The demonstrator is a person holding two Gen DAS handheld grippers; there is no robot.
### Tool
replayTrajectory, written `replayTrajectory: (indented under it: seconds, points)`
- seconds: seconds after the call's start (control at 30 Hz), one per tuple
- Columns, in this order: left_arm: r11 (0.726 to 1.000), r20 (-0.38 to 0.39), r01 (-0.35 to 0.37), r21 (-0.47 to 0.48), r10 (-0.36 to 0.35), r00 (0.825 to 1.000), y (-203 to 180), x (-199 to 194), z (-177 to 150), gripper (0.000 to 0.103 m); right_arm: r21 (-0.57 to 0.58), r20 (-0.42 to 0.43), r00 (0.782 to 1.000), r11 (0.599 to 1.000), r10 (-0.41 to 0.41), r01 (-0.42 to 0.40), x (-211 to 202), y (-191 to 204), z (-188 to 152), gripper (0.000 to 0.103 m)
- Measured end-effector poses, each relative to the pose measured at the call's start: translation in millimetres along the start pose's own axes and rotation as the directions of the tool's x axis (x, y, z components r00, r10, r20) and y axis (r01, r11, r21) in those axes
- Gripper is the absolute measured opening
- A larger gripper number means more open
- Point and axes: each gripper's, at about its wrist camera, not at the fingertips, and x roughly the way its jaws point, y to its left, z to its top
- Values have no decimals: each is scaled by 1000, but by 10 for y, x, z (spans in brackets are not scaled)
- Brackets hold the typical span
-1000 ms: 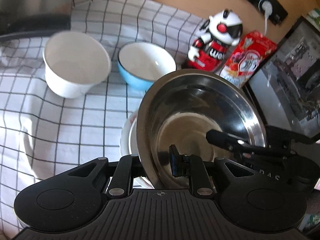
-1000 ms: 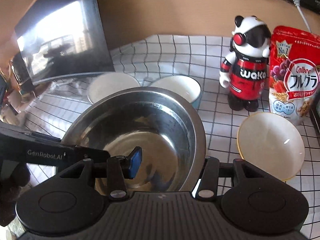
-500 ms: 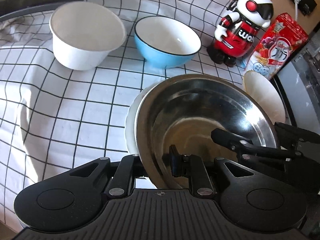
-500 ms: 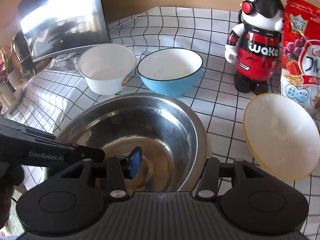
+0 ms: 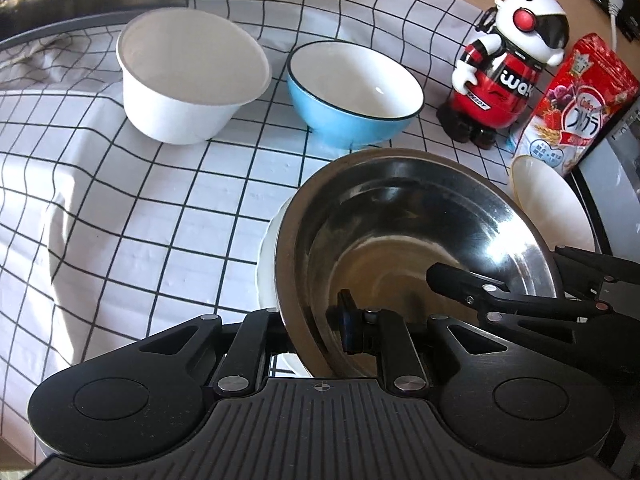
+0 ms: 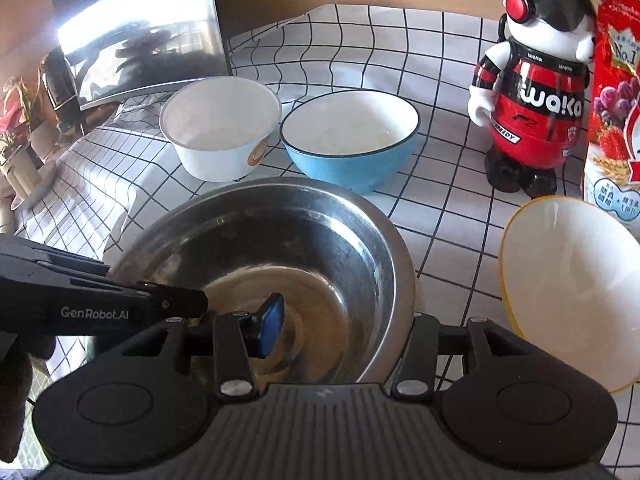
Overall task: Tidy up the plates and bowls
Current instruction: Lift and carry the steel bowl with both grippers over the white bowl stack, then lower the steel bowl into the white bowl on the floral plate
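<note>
Right now both grippers grip the steel bowl (image 5: 416, 232) by its rim, from opposite sides. Left gripper (image 5: 316, 328) has its jaws pinched narrow on the near-left rim: one finger outside, blue pad inside the bowl. Right gripper (image 6: 340, 320) holds the other side w/ jaws set wider, blue-padded finger inside the bowl, other finger outside the rim.

Steel bowl sits tilted over a white plate (image 5: 267, 264), whose edge peeks out under the bowl's left side; can't tell if they touch.

Beyond it on the checked cloth (image 5: 120, 208): white bowl (image 5: 188, 84) and blue bowl (image 5: 352, 96) side by side, nearly touching. Yellow-rimmed bowl (image 6: 568, 292) lies tipped on its side, to the right of the steel bowl, just in front of the red cereal bag (image 5: 572, 104). Red/white toy figure (image 5: 504, 68) stands upright next to the bag. Dark monitor (image 6: 140, 32) behind the white bowl.
</note>
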Motion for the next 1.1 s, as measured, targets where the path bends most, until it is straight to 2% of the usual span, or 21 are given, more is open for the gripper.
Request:
replayTrajectory:
  seconds: [0.53,0.7,0.87,1.1]
  points:
    - [998,-5,29,54,-28,1000,26,35,97,18,-4,-18,1000,1000,12,-12,68,-44,47,45]
    - [998,-6,44,54,-43,999,57,18,124,18,-1,-22,1000,1000,9,-9,58,-36,50,45]
    - [998,15,61,14,-61,998,144,0,217,18,29,-24,1000,1000,9,-9,95,-62,104,46]
    - [997,4,61,47,-61,998,120,2,200,18,30,-21,1000,1000,3,-3,66,-57,104,46]
